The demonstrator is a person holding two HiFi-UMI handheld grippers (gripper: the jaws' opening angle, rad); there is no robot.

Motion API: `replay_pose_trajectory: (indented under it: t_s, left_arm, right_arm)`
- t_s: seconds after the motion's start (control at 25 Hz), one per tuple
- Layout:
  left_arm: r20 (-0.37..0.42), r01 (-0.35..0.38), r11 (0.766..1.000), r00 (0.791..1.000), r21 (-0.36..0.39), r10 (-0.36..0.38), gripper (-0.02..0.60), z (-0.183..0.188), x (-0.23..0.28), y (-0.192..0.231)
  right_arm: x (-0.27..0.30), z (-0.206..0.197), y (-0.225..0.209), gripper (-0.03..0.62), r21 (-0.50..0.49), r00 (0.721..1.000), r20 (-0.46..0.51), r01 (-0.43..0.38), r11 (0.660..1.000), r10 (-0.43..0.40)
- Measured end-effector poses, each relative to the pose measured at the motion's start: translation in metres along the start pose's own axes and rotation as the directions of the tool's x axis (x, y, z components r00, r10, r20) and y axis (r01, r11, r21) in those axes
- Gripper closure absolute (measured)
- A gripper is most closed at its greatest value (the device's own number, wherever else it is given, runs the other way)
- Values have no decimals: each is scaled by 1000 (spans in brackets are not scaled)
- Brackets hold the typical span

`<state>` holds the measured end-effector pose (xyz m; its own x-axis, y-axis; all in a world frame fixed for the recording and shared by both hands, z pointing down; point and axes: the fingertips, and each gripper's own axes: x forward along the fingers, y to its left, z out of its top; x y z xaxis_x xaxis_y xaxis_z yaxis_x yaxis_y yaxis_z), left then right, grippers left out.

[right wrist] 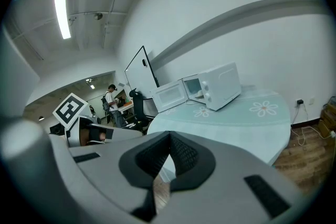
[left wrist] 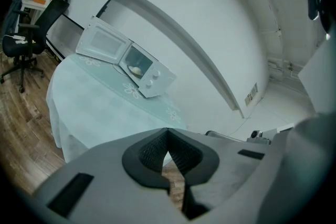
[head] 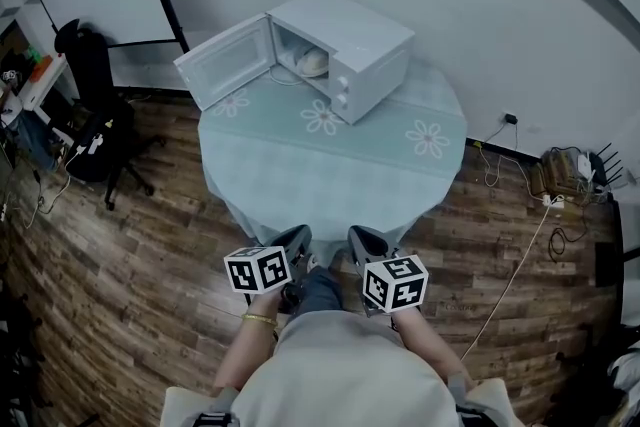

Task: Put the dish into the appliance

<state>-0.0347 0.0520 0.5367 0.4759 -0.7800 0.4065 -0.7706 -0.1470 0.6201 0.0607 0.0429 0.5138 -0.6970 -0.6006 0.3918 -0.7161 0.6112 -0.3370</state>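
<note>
Head view: the dish [head: 312, 62] sits inside the microwave [head: 352, 43] at the desk's [head: 330, 165] far side, door [head: 226, 63] swung open leftward. I read the left tongs [head: 299, 237] and right tongs [head: 359, 237] as closed and empty. Both are well short of the desk, with the dish straight ahead and the door nearer the left.

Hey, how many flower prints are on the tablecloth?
3. One flower print lies by the open microwave door, one before the microwave, one near the right edge of the tablecloth. The microwave may hide others.
</note>
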Motion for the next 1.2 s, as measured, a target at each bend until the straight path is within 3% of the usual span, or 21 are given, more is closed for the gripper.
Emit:
replay_pose_trajectory:
  t_s: [1.2]
  left_arm:
    - [-4,23,1000,1000,-7,-23,569,-6,2,-23]
  right_arm:
    - [-20,-2,-1,588,-3,1000,11,0,1000,0]
